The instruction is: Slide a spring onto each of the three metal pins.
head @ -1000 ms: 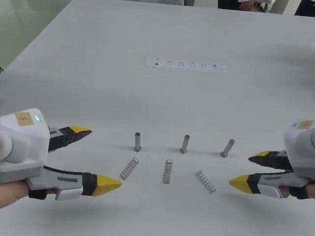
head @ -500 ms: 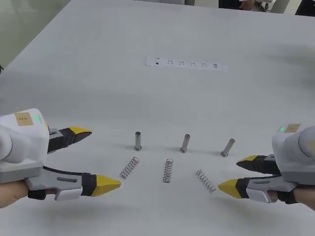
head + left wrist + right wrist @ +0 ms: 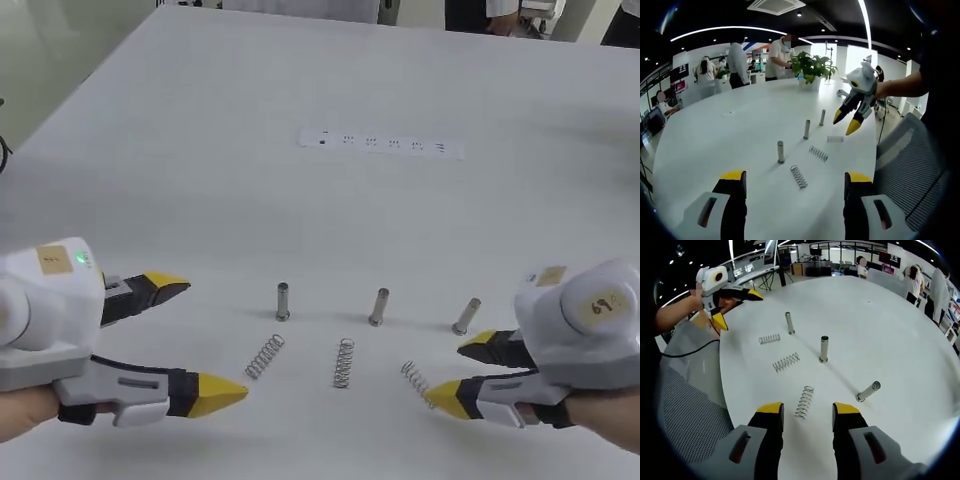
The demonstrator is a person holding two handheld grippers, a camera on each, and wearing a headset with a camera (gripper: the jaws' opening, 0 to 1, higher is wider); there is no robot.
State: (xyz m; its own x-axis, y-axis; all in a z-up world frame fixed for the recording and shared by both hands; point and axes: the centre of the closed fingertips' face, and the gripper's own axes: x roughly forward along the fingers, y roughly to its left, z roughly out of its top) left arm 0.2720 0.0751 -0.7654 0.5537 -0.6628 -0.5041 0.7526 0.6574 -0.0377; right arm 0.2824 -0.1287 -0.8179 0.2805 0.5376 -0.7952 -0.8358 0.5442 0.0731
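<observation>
Your left gripper (image 3: 198,340): fingers spread wide, nothing held. Your right gripper (image 3: 452,370): fingers parted, also empty.

Three springs lie flat on the white table (image 3: 200,150), in a row between the two pairs of fingers. The left spring (image 3: 264,356) is near the left fingertips, not touching. The middle spring (image 3: 343,362) sits about midway between both grippers. The right spring (image 3: 413,377) is just beside the lower right fingertip; in the right gripper view it lies just ahead of the gap between the fingers, ungripped.

The left pin (image 3: 282,300), middle pin (image 3: 379,306) and right pin (image 3: 466,315) stand just past the springs, all bare.

A white power strip (image 3: 380,143) lies well beyond the fingers. A mesh chair (image 3: 910,150) sits beside the table edge. A potted plant (image 3: 810,67) and standing people (image 3: 737,60) are far ahead of the left fingers.
</observation>
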